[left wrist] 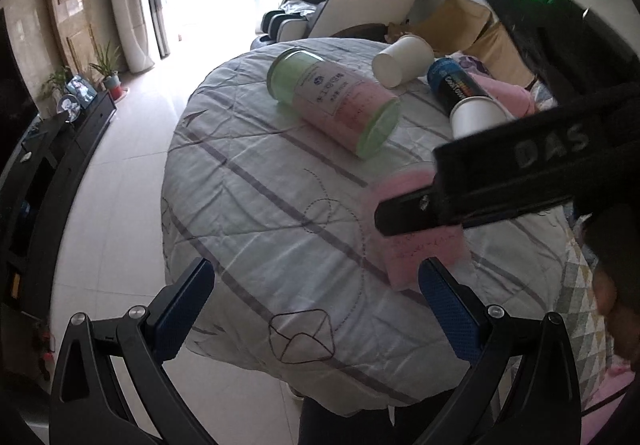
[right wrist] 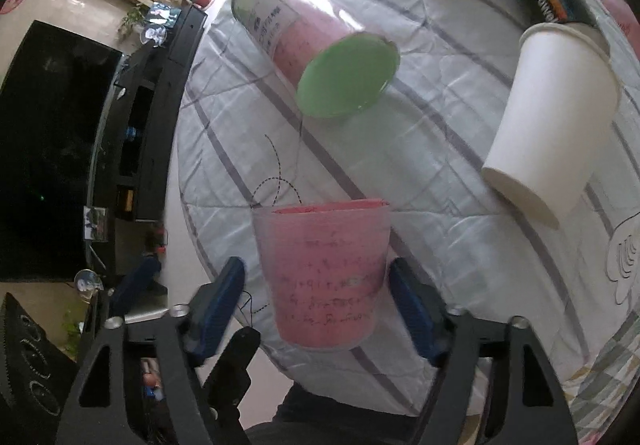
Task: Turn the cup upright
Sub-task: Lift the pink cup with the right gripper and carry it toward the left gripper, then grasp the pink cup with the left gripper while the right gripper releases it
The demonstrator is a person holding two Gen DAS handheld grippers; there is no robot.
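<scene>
The right gripper (right wrist: 316,301) brackets the pink cup (right wrist: 324,277) near the table's (right wrist: 440,133) front edge, jaws released, cup unflipped; the left gripper (left wrist: 316,309) hangs released.

pink cup (right wrist: 324,277) between open right gripper (right wrist: 316,305)

Both claws (left wrist: 316,299) (right wrist: 316,305) spread wide.

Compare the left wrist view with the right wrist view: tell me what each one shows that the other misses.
Only the left wrist view shows the massage chair, the open left gripper and the right gripper's body.

Only the right wrist view shows the television and the right gripper straddling the pink cup.

Both show the pink cup, green-capped canister, two white paper cups and quilt.
</scene>
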